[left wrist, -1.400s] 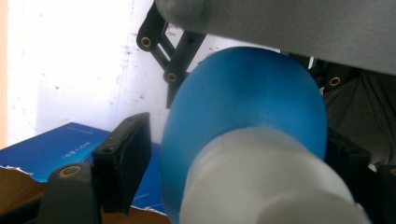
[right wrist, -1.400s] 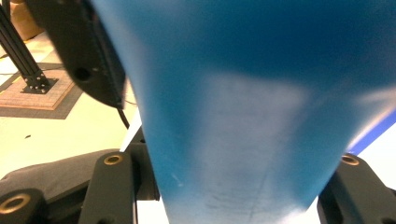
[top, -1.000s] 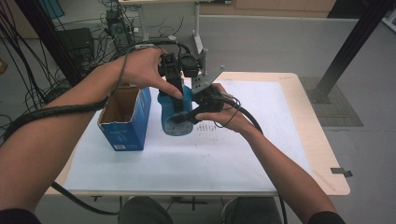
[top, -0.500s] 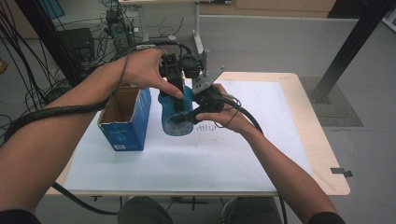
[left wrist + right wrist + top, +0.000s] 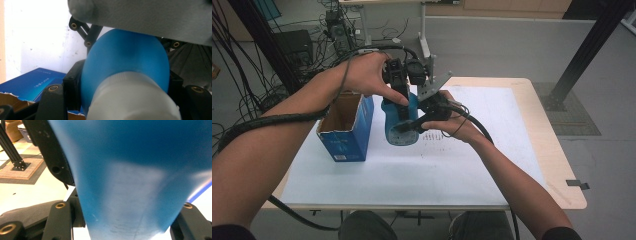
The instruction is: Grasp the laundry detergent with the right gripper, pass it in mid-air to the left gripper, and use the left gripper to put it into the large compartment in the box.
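— Blue bottle [image 5: 401,125] is upright on the white table [image 5: 472,165], just beside the torn-open blue carton [image 5: 346,131]. Both tools are on it, aren't they?

— Yes. The right gripper [image 5: 404,127] is clamped across its body from the side. The left gripper [image 5: 399,100] comes down from above, and its jaws have just been closing; in the left gripper view they sit against the bottle's shoulder [image 5: 125,57], right behind the white cap [image 5: 132,100].

— So how far along, would you say?

— It looks out of the carton and steadied, but the cap is on. Unscrewing or lifting seems to be what's left.

— Room to move?

— Tight on the carton side, nearly touching. To the right and toward the person the table lies open, with its edges well apart from the bottle.
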Available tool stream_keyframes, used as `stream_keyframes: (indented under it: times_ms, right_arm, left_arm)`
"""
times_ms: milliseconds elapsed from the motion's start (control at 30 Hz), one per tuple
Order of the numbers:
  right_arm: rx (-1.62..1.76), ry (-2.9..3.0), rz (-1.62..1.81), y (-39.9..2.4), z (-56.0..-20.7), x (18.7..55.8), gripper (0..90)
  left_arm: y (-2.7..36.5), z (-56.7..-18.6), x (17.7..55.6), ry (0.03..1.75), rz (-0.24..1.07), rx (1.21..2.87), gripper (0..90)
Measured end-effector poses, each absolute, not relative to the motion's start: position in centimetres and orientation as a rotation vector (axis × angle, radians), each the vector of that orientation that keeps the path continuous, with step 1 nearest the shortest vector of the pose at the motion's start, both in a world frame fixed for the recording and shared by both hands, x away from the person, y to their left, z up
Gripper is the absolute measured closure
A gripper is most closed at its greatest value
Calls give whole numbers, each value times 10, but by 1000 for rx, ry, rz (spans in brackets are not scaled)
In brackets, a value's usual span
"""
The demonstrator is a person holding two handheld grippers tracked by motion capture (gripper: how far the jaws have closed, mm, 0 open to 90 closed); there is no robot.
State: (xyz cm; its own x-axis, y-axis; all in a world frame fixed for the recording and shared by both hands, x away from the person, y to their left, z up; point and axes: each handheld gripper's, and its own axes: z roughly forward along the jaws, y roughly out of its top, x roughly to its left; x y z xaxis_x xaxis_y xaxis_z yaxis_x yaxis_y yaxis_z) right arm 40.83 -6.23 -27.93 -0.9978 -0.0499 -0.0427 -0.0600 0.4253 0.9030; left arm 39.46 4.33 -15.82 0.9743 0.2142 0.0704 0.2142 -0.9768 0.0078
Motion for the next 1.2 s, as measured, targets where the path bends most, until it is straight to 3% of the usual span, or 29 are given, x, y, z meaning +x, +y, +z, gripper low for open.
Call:
stream_keyframes:
  times_ms: [1200]
  right_arm:
    - [-94,2646,1666,-64,-282,409,429]
  left_arm:
    - [39,-162,395,333,122,3137,365]
